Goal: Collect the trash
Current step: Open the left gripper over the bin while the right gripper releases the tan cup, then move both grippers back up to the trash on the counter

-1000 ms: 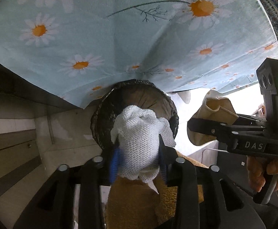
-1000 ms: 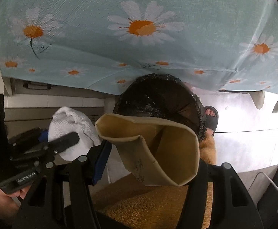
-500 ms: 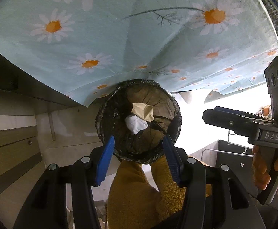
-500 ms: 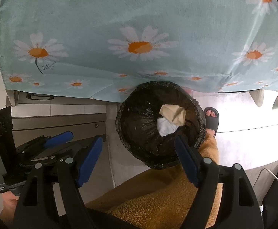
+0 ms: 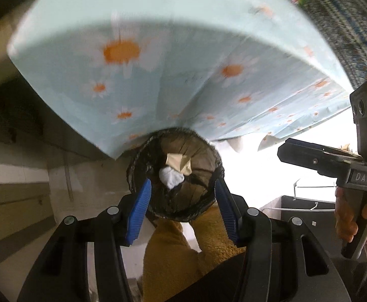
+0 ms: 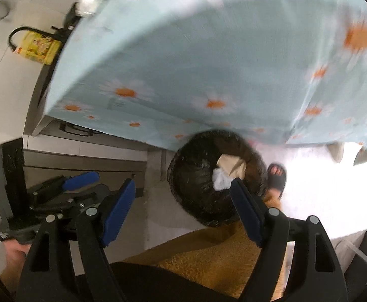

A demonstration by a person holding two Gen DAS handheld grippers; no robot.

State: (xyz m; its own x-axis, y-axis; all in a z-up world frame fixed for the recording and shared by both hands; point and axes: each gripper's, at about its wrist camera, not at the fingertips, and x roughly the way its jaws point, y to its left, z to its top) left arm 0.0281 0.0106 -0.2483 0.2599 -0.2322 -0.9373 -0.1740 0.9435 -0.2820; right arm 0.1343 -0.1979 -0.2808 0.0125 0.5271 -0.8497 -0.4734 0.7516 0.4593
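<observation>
Where a round bin (image 5: 174,176) lined with crinkled, glossy black plastic stands on the floor, two pieces of trash lie inside it, touching: a soft white knitted wad (image 5: 170,176) and a creased tan paper bag (image 5: 179,162). Above the bin, the left gripper (image 5: 183,211) hangs with its ribbed blue pads (image 5: 138,214) spread wide, holding nothing. Beside it, the right gripper (image 6: 180,210) is likewise spread and bare. A pale blue daisy-print tablecloth (image 5: 158,63) drapes over the bin's far rim. Mustard fleece trousers (image 6: 208,254) and a sandalled foot (image 6: 276,176) show below.

A black-lined bin (image 5: 175,176) stands on the pale floor (image 6: 155,216).
</observation>
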